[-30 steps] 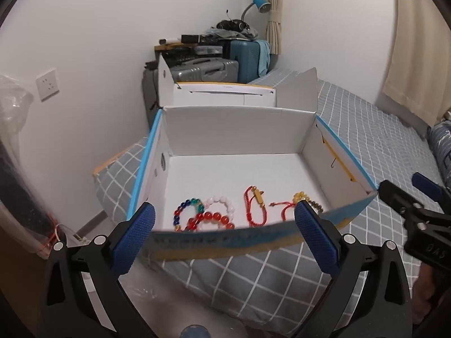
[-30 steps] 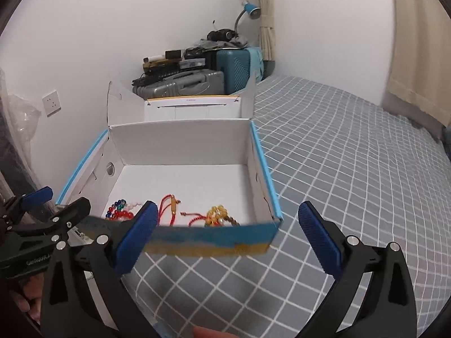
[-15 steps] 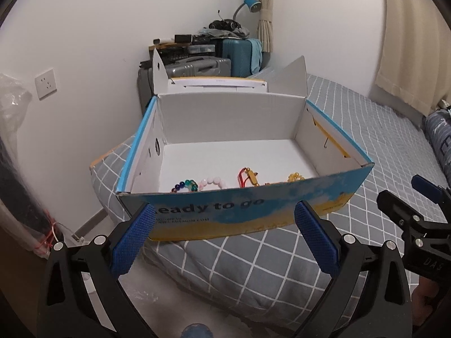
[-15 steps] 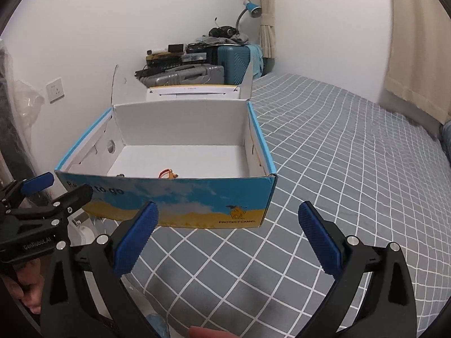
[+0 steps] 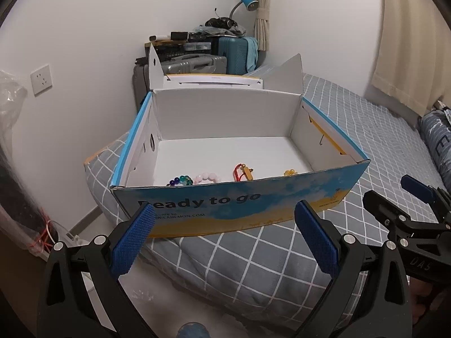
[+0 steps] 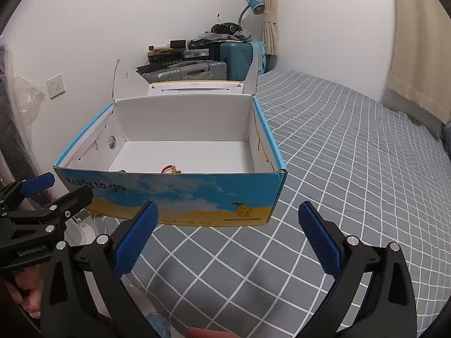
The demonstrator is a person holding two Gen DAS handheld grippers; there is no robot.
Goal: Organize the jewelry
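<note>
An open blue and yellow cardboard box [image 5: 234,205] [image 6: 180,197] sits on the bed corner. Inside near its front wall lie a multicoloured bead bracelet [image 5: 180,180], a pink bead bracelet [image 5: 208,176], a red cord bracelet [image 5: 241,171] [image 6: 169,169] and yellow beads [image 5: 291,172], mostly hidden by the front wall. My left gripper [image 5: 225,239] is open and empty, in front of the box and below its rim. My right gripper [image 6: 228,236] is open and empty, in front of the box's right half. Each gripper shows at the edge of the other's view.
The bed has a grey checked cover [image 6: 352,169]. Suitcases [image 5: 197,64] with clutter and a blue lamp [image 5: 248,1] stand behind the box. A wall socket [image 5: 41,80] and a plastic bag [image 5: 11,140] are at left. A curtain [image 5: 408,42] hangs at right.
Both grippers have pulled back and dropped lower, so the box's printed front wall now hides most of the bracelets. Both stay open and empty.
</note>
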